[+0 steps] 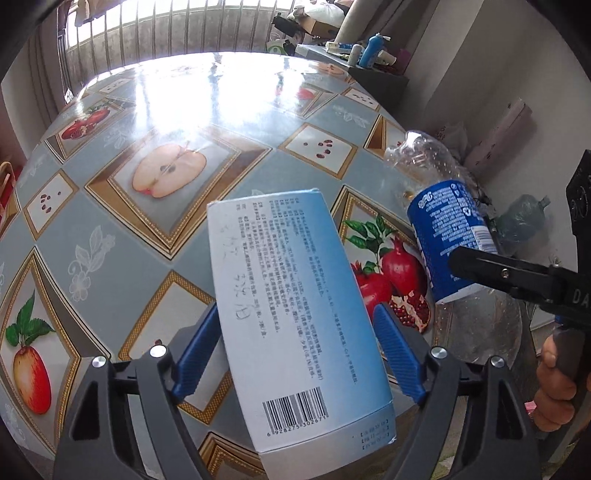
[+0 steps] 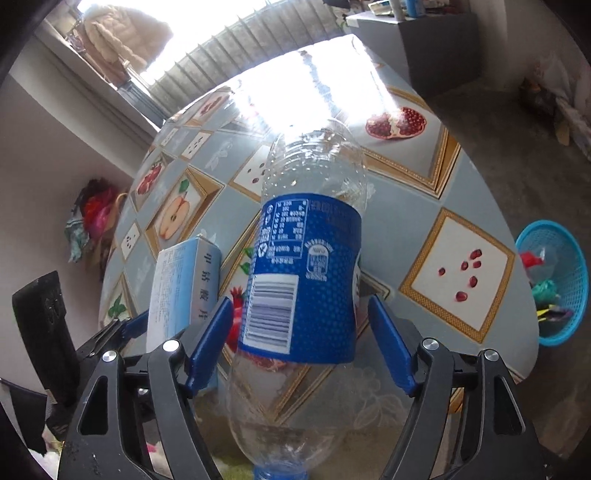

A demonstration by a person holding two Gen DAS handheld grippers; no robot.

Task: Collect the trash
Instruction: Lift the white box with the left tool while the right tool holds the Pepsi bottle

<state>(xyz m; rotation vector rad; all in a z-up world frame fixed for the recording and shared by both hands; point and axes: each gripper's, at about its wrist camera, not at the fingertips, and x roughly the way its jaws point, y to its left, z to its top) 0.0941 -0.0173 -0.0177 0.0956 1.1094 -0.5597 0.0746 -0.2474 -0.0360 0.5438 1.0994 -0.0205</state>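
Cut off or unclear:
- The box's (image 1: 295,314) near end runs past the table's (image 1: 110,236) near edge and covers part of the left gripper's (image 1: 295,309) frame. I cannot see what bears it.
- The bottle's (image 2: 306,280) blue cap is cropped at the bottom of the right wrist view. Its clear body blurs the table pattern behind it.
- Glare from the window bars (image 1: 147,37) washes out the far half of the table.
- The print on the box and on the bottle label is too small to read.
- Only part of the hand (image 1: 554,384) on the right gripper's (image 2: 300,300) handle shows, off the table's right side.

Fingers:
- Left: spread wide. The box fills the gap between them, its broad face toward the lens. I see no clear squeeze on it.
- Right: spread. The bottle lies between them, neck toward the table's far side. There is a gap at the right finger, so it is not clamped.

Task items: both are over the table's near edge, with the box just left of the bottle.

Surface: the table is round and covered in glossy blue-grey cloth with framed apple and pomegranate pictures. I see nothing else lying on it.

Room:
- A blue basket (image 2: 565,280) holding scraps stands on the floor, right of the table.
- A dark cabinet (image 1: 380,79) loaded with bottles stands beyond the table's far right.
- A pale jacket (image 2: 122,33) hangs at the window beyond the table.
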